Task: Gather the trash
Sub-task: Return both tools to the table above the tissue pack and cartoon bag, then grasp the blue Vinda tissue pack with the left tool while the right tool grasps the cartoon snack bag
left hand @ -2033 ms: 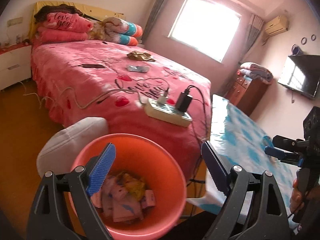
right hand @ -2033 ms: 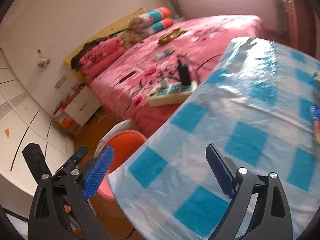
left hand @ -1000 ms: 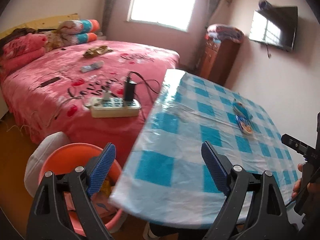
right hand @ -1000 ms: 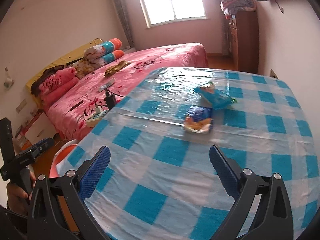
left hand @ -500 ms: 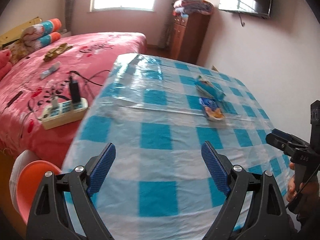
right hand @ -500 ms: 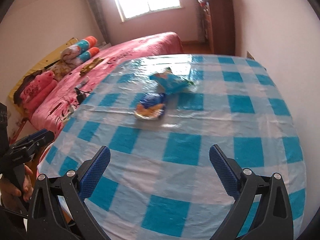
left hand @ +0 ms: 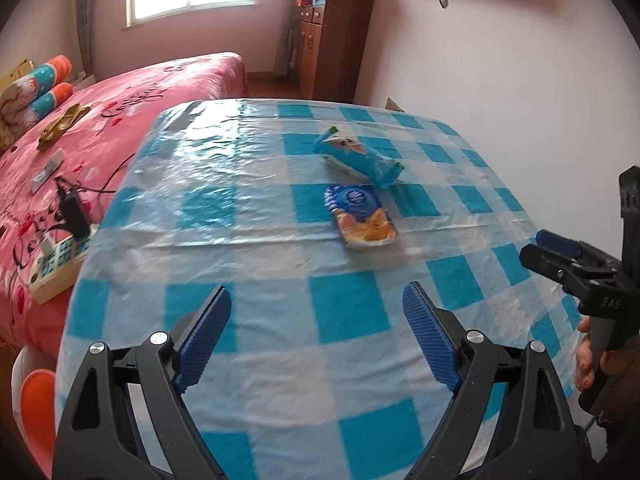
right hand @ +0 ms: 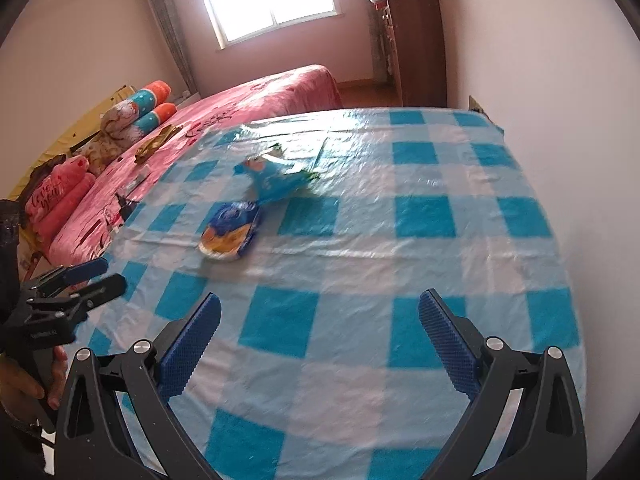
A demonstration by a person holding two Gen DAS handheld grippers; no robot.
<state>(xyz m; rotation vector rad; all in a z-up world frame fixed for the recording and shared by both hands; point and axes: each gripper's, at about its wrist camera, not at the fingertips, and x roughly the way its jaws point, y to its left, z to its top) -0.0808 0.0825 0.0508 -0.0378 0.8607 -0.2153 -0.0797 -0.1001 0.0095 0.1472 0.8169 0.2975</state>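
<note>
bin (left hand: 34, 400): contents hidden | wrappers (left hand: 362, 220): two, on table (left hand: 248, 280) | left tongs (left hand: 316, 344): wide, empty | right tongs (right hand: 320, 344): wide, empty

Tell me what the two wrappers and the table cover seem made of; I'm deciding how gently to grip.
Blue crumpled wrapper and flat snack packet: likely thin printed plastic film, creased and slightly shiny. Checked table cover: apparently glossy plastic sheeting, showing wrinkles and window glare.

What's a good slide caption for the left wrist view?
Open left gripper above the checkered table, facing two snack wrappers.
</note>
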